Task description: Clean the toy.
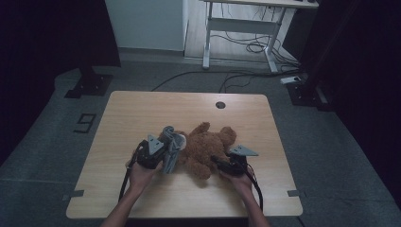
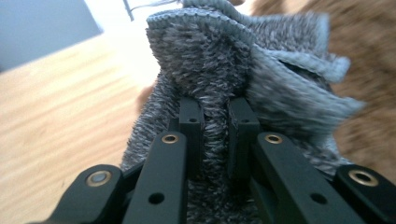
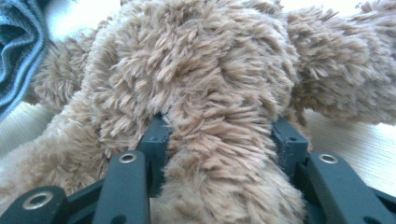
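Observation:
A brown plush teddy bear (image 1: 205, 144) lies in the middle of the wooden table (image 1: 142, 109). Against its left side is a grey knitted fuzzy cloth (image 1: 174, 147). My left gripper (image 1: 166, 152) is shut on this cloth; in the left gripper view the cloth (image 2: 210, 60) is pinched between the jaws of that gripper (image 2: 217, 123), with brown fur behind it at the right. My right gripper (image 1: 215, 161) comes in from the bear's lower right. In the right gripper view my right gripper (image 3: 222, 140) is closed around a thick furry limb of the bear (image 3: 205, 84).
A round cable hole (image 1: 220, 105) sits near the table's far edge. Beyond the table stand a white desk frame (image 1: 241, 26) with loose cables on the floor and dark stand bases at left (image 1: 90, 84) and right (image 1: 302, 92).

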`<state>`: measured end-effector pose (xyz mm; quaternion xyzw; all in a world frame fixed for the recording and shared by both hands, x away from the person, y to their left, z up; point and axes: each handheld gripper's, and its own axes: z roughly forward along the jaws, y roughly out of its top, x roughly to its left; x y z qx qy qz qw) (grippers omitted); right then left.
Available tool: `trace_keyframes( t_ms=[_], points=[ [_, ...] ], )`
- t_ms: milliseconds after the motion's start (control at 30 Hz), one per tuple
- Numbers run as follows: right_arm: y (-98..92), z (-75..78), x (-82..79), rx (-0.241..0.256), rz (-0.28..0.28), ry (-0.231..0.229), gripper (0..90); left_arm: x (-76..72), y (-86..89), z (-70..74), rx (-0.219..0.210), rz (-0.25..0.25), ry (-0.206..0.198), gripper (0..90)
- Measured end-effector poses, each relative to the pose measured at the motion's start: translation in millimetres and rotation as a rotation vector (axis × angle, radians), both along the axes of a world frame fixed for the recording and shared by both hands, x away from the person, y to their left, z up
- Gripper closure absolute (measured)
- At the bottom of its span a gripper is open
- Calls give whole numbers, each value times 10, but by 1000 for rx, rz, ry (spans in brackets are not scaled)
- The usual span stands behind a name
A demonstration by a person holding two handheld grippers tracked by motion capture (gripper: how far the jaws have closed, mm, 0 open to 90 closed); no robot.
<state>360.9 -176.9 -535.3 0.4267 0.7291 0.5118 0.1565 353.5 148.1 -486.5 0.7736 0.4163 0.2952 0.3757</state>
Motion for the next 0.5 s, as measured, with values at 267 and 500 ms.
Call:
trace_keyframes(
  t_ms=[267,500],
  points=[
    [-10,-8,24,9,-8,0,517,223,42,-109,82,37,62,790],
    [-50,-15,75,15,-38,0,515,394,59,-229,68,52,121,791]
  ],
)
